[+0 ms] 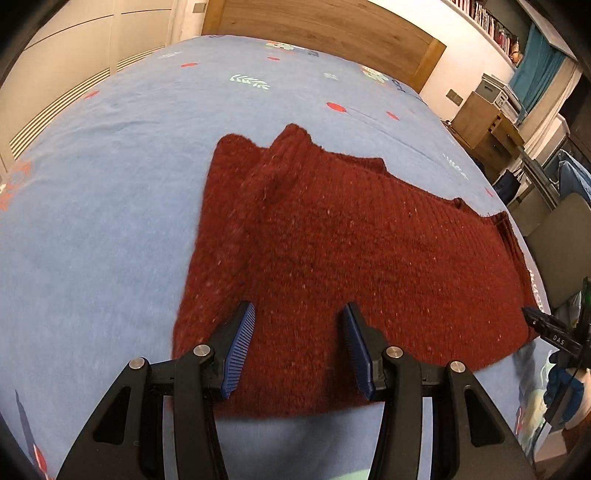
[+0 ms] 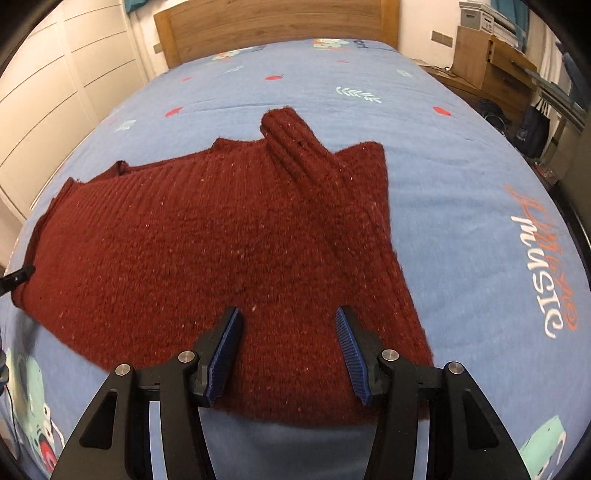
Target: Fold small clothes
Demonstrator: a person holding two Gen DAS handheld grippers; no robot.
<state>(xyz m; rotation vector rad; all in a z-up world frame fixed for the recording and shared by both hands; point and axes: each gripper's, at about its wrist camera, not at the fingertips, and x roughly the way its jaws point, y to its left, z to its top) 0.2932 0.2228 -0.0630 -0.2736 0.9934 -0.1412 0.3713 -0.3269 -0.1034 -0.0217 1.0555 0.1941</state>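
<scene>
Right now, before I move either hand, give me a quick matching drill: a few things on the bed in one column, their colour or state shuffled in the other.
Things:
1. sweater
2. bedsheet
3. headboard
4. left tongs

States:
A. light wood
B. open, above the near hem
C. dark red, spread flat
D. blue with small prints

Pairs: 1-C, 2-D, 3-A, 4-B

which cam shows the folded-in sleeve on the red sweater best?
Right wrist: the sleeve lies across the red sweater, cuff and ribbing clear against the bedsheet. Left wrist shows only a sleeve ridge at the far edge.
</scene>
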